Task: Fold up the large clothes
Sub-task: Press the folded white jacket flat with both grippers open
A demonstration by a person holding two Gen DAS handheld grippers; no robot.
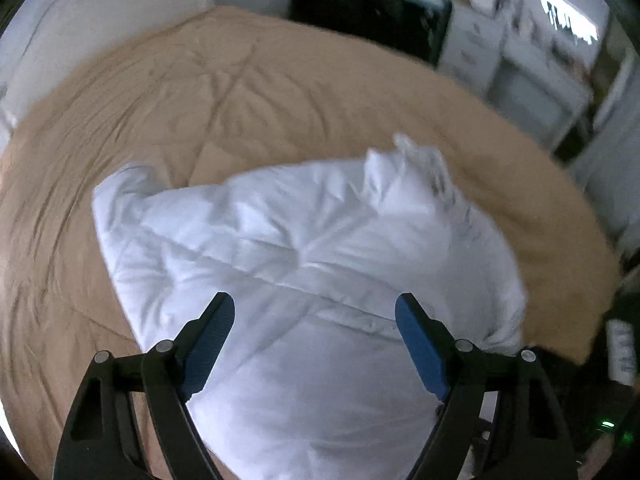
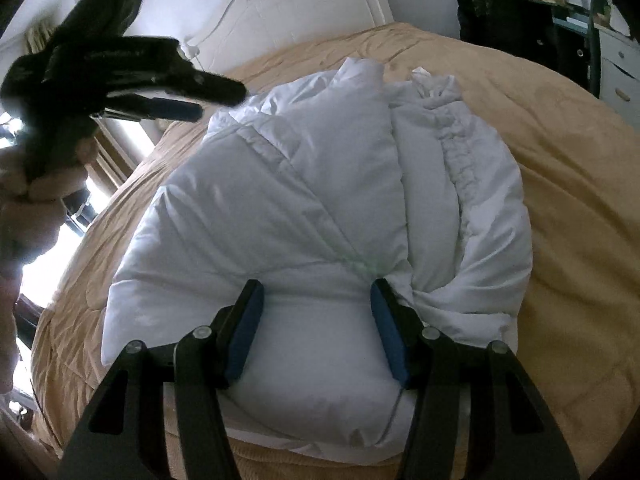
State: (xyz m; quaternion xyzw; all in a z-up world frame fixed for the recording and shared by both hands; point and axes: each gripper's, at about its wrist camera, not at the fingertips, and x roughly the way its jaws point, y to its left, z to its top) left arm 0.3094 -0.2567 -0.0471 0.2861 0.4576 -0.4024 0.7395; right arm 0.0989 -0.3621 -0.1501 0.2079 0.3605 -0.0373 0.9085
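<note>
A white puffy jacket [image 1: 304, 240] lies bundled on a tan bedspread [image 1: 200, 92]. My left gripper [image 1: 315, 300] hovers above it, jaws wide apart, nothing between the blue pads [image 1: 420, 344]. In the right wrist view the jacket [image 2: 304, 184] shows a sleeve folded across the body and a crumpled ruffled edge on the right. My right gripper [image 2: 317, 285] is low at the jacket's near end, jaws apart, a smooth padded section bulging between the fingers; the pads [image 2: 244, 332] do not visibly squeeze it. A hand carries the left gripper [image 2: 220, 102] high at the upper left, clear of the jacket.
The tan bedspread [image 2: 560, 200] covers the whole bed, with a white headboard [image 2: 280, 4] behind. A dark bag [image 2: 500, 4] and white drawers [image 2: 620, 76] stand past the far right corner. A bright window [image 2: 120, 136] is on the left.
</note>
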